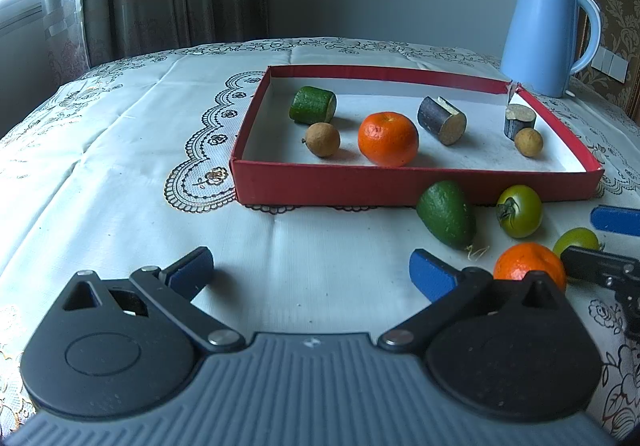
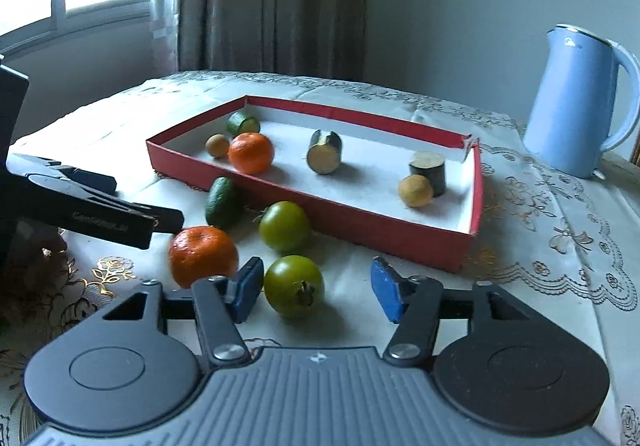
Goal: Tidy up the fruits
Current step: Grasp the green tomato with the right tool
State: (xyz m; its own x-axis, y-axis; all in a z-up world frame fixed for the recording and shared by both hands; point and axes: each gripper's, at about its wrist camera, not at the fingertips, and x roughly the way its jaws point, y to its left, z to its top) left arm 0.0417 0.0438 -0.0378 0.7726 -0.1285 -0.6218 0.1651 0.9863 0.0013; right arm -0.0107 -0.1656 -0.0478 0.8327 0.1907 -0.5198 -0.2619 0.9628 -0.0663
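Pale white cloth table cover (image 1: 120, 149) with dark scalloped lace edging and gold flower print. Shallow cardboard tray (image 1: 400, 185), red outside, white inside. Round bright orange mandarin (image 1: 387, 138) within; tan small round fruits (image 1: 323, 139); green cut cylinder (image 1: 312, 104). Dark green avocado (image 1: 446, 213). Yellow-green tomatoes (image 2: 294, 285). Light blue plastic kettle (image 1: 544, 33). Blue gripper pads (image 2: 384, 288).

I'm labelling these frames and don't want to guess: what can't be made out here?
- Left wrist view: the near green tomato is partly hidden by the right gripper, whose body the frame edge cuts off.
- Left wrist view: the loose tangerine is partly covered by the left gripper linkage.
- Right wrist view: the kettle handle is cut by the edge; its logo is unreadable.
- Both views: the red box near wall hides the tablecloth behind it.
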